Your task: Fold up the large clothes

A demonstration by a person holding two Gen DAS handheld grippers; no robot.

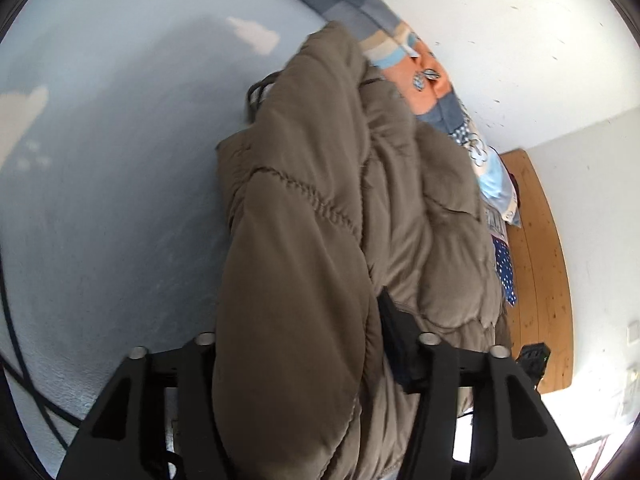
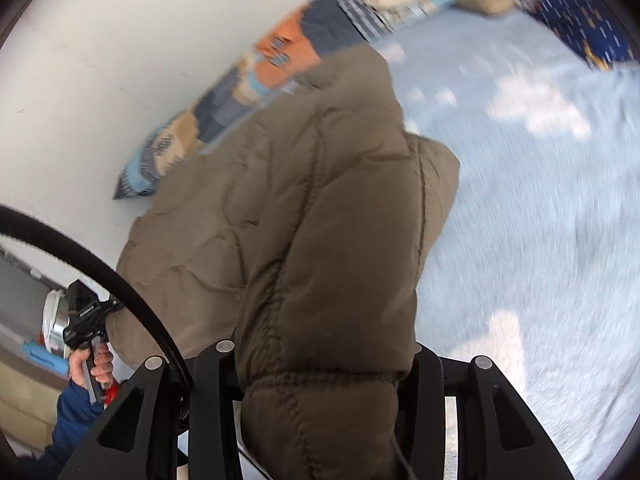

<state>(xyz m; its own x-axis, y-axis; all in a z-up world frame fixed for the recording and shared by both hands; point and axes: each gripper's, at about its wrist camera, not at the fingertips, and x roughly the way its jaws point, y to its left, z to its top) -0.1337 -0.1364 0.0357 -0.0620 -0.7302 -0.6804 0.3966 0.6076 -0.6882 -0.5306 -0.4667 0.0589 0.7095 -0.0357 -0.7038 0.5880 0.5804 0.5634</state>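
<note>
A brown quilted puffer jacket lies bunched on a light blue bed sheet with white clouds. In the left wrist view a thick fold of it fills my left gripper. The fold covers one finger and presses against the other black finger. In the right wrist view another padded fold of the jacket bulges up between the jaws of my right gripper and hides both fingertips. At the lower left of that view a hand in a blue sleeve holds the other gripper's handle at the jacket's edge.
A patchwork cushion runs along the white wall behind the jacket. A wooden headboard and a dark blue dotted pillow are at the bed's end. A black cable arcs past the right gripper.
</note>
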